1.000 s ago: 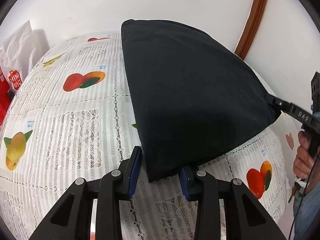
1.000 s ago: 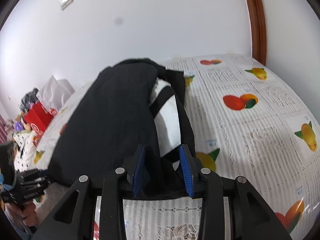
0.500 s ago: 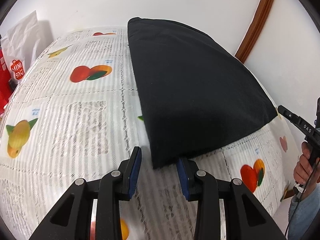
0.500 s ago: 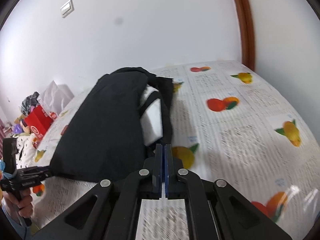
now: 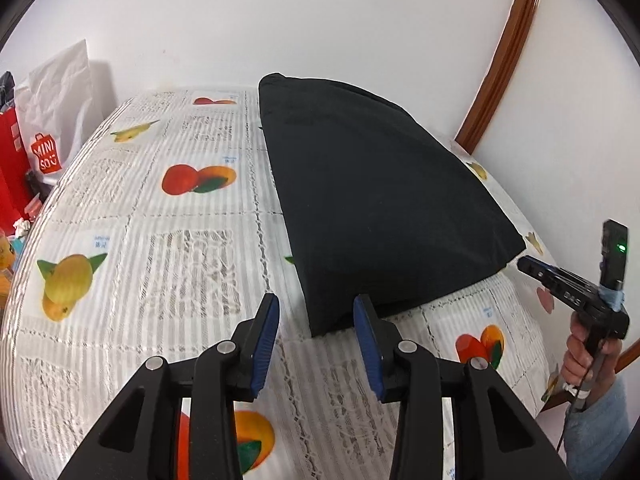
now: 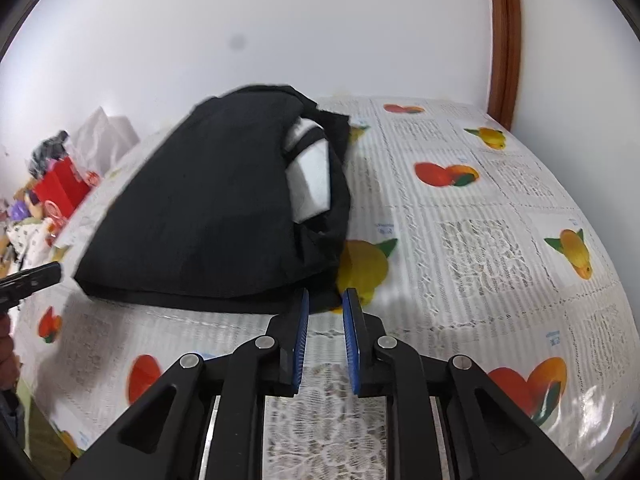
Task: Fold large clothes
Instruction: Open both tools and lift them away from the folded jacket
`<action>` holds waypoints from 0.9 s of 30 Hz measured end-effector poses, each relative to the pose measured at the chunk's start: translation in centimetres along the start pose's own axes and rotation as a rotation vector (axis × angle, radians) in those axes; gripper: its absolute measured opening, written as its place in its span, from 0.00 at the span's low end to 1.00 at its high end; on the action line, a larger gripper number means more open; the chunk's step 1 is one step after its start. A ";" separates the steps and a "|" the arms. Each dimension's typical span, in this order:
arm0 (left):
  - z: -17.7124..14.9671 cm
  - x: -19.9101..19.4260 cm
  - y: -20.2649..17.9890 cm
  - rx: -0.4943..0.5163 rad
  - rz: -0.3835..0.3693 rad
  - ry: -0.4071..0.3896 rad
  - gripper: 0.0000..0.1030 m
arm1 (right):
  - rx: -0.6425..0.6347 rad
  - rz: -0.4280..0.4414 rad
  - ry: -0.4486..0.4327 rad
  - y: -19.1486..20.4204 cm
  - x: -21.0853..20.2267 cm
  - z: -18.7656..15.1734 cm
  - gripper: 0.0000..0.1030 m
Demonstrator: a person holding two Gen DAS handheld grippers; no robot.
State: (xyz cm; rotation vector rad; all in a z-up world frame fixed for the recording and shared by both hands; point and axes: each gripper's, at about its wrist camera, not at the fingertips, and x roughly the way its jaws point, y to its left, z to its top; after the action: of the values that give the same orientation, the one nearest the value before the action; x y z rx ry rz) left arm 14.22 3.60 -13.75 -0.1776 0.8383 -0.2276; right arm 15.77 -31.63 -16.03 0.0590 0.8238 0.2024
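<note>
A white lace tablecloth (image 5: 140, 216) printed with oranges and lemons covers the table. At nine o'clock in the left wrist view, beyond its edge, stands a red Miniso bag (image 5: 44, 156) before a white paper bag (image 5: 64, 84). At one o'clock, brown wooden trim (image 5: 508, 40) rises along the white wall (image 5: 280, 12).

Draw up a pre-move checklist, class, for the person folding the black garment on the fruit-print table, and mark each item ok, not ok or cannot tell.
1. Left gripper open and holding nothing: ok.
2. Right gripper free of cloth: ok; its jaws stand slightly apart, nothing between them.
3. Black garment lying folded on the tablecloth, no part lifted: ok.
4. Fold tidy all round: not ok; in the right wrist view a white lining shows at the open side.
5. Near corner within the left gripper's line: ok; it lies just ahead of the fingers.
6. Garment fully on the table at its far edge: cannot tell.
</note>
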 end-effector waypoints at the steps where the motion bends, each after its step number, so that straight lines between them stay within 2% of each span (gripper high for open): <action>1: 0.2 0.2 0.2 -0.005 -0.001 0.000 0.35 | -0.006 0.012 -0.011 0.2 -0.4 0.0 0.24; 2: 0.5 0.6 0.3 -0.010 -0.001 0.003 0.35 | -0.015 0.014 -0.023 0.5 -0.7 -0.1 0.32; 3: 0.6 0.7 0.4 -0.012 0.000 0.005 0.35 | -0.028 0.014 -0.052 0.8 -1.3 -0.1 0.37; 8: 1.3 1.5 0.3 -0.013 0.003 0.011 0.35 | -0.039 -0.011 -0.087 1.3 -1.6 1.5 0.37; 10: 1.4 2.1 0.1 -0.004 0.027 0.020 0.35 | -0.033 -0.006 -0.096 1.3 -1.2 2.2 0.35; 14: 1.3 2.8 0.4 -0.012 0.032 0.033 0.40 | -0.024 -0.057 -0.073 1.3 0.5 2.7 0.23; 16: 1.2 2.9 0.4 -0.013 0.029 0.033 0.41 | 0.000 -0.089 -0.031 1.1 1.5 2.3 0.22; 24: 1.1 2.6 0.3 -0.018 0.040 0.036 0.41 | 0.099 -0.094 0.003 0.6 0.2 1.5 0.23; 27: 1.0 2.1 -0.1 -0.020 0.046 0.033 0.41 | 0.100 -0.145 0.009 1.1 -0.8 1.9 0.23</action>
State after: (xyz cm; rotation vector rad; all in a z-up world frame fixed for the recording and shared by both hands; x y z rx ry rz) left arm 16.35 3.02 -14.55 -0.1733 0.8772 -0.1795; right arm 16.47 -30.70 -14.01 0.0915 0.8431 0.0247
